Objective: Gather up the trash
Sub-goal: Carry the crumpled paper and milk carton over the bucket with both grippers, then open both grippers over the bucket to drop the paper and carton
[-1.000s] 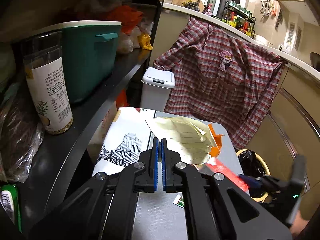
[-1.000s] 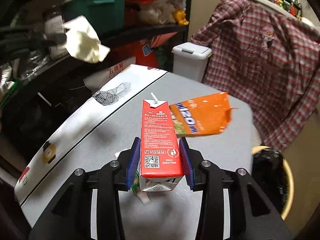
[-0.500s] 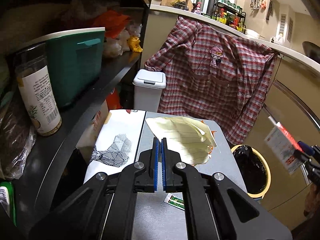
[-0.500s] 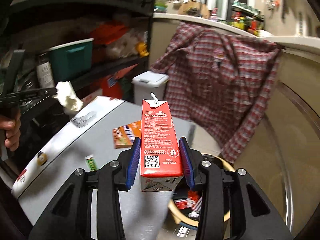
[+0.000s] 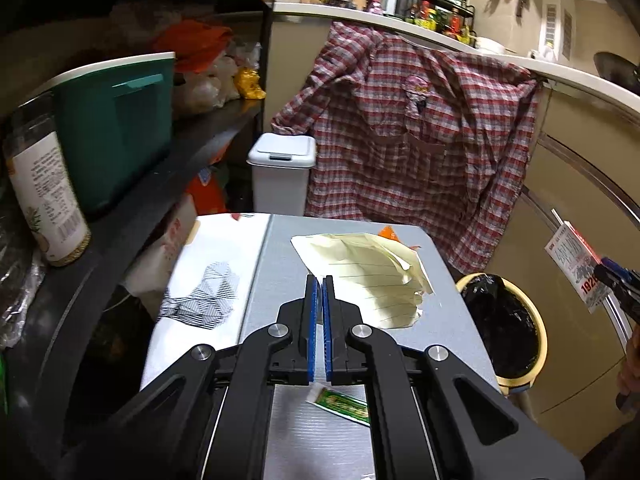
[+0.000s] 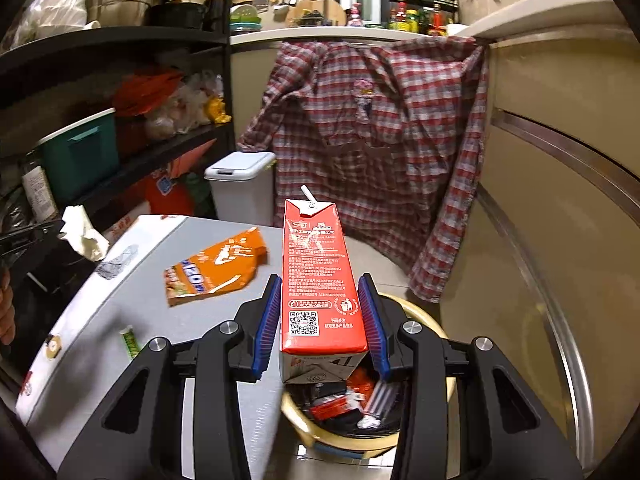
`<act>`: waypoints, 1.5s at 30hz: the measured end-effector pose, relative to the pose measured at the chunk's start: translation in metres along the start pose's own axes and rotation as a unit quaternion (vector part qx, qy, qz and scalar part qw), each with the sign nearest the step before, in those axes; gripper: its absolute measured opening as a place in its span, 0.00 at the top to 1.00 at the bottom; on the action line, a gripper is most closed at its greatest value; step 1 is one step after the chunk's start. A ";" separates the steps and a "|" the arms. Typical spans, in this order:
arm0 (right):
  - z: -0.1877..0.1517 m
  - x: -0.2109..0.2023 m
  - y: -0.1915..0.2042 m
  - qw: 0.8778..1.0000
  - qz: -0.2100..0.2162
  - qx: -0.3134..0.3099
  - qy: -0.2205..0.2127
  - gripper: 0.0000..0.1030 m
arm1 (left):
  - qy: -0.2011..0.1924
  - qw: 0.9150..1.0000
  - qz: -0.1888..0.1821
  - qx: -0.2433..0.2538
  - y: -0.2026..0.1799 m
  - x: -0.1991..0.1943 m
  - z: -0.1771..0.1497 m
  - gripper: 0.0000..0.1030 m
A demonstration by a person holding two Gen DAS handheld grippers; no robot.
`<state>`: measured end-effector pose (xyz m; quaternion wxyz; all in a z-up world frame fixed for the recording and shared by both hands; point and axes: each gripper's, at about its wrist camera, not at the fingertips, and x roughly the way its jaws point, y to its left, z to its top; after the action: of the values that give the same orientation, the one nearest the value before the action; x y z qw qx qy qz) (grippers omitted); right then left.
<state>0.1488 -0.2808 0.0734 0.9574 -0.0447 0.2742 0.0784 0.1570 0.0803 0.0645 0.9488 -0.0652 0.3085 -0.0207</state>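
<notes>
My right gripper [image 6: 320, 282] is shut on an upright red drink carton [image 6: 316, 264] and holds it over a yellow bin with a black liner [image 6: 424, 316], where several wrappers lie. The left wrist view shows that carton [image 5: 572, 260] at the far right, above the bin [image 5: 538, 332]. My left gripper [image 5: 319, 280] is shut on a crumpled pale yellow lined paper [image 5: 368, 276], which the right wrist view shows hanging at the left [image 6: 82, 234]. An orange snack bag [image 6: 218, 268] and a small green wrapper [image 5: 340, 400] lie on the grey table [image 5: 440, 340].
A black shelf on the left carries a teal tub [image 5: 116, 128] and a labelled bottle [image 5: 44, 200]. Behind the table stands a white lidded bin [image 5: 282, 172]. A plaid shirt [image 5: 420, 140] hangs from the counter. A white printed board [image 5: 200, 280] lies along the table's left edge.
My right gripper lifted the carton off the table and swung it right, over the bin. My left gripper, still holding the paper, drifted a little over the table.
</notes>
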 end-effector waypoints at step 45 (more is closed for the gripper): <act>-0.015 0.046 -0.085 0.995 -0.038 0.076 0.044 0.61 | 0.070 0.986 -0.113 0.096 -0.247 0.118 -0.022 0.97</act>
<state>0.1944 -0.3601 0.0399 0.9474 0.0144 0.3192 0.0184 0.2394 -0.1764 0.0121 0.9183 -0.0063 0.3611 -0.1620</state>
